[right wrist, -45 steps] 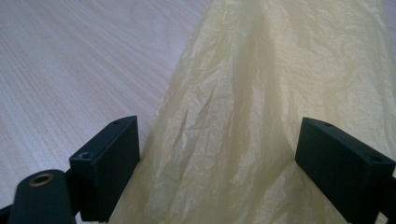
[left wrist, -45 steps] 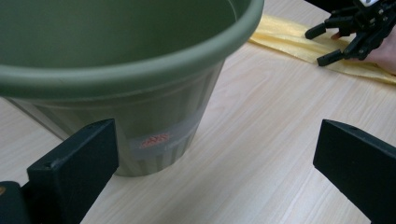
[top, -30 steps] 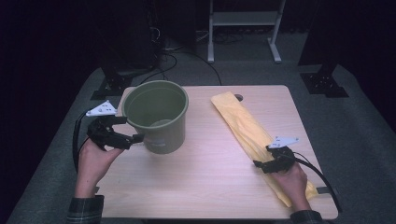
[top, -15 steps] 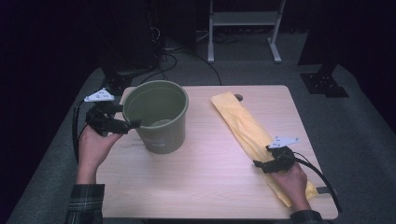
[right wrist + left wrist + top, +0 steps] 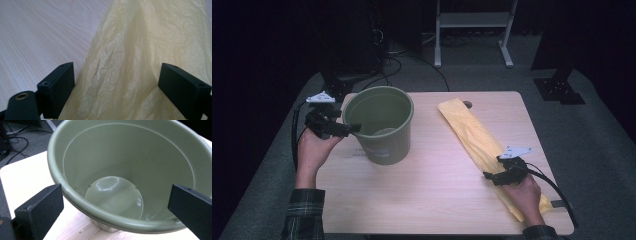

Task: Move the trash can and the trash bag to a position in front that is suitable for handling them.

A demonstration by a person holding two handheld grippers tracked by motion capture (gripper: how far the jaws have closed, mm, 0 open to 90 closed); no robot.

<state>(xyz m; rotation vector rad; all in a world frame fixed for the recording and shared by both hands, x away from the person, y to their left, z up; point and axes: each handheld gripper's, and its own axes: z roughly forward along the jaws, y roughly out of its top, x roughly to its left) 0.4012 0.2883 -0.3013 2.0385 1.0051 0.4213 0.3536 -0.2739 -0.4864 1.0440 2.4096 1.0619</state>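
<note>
A green plastic bucket (image 5: pixel 382 127) stands upright and empty on the left half of the wooden table (image 5: pixel 437 200). My left gripper (image 5: pixel 349 129) is at its near-left rim, open. In the left gripper view the bucket's rim (image 5: pixel 75 200) runs between the wide-spread jaws of the left gripper (image 5: pixel 115 192), with one jaw outside the wall, and neither touches it. A long flat yellow plastic bag (image 5: pixel 472 132) lies diagonally on the right half. My right gripper (image 5: pixel 491 178) rests over its near part, open. The crinkled bag (image 5: pixel 140 50) lies between the jaws of the right gripper (image 5: pixel 117 72), unpinched.
A white metal frame (image 5: pixel 472 20) and cables (image 5: pixel 387 50) are on the floor behind the table. A black base (image 5: pixel 559 90) sits past the right far corner. A small round hole (image 5: pixel 468 104) is in the tabletop by the bag's far end.
My left gripper has moved from beside the bucket's wall away from the person, up to the rim. The right hand and the bag have kept still.
</note>
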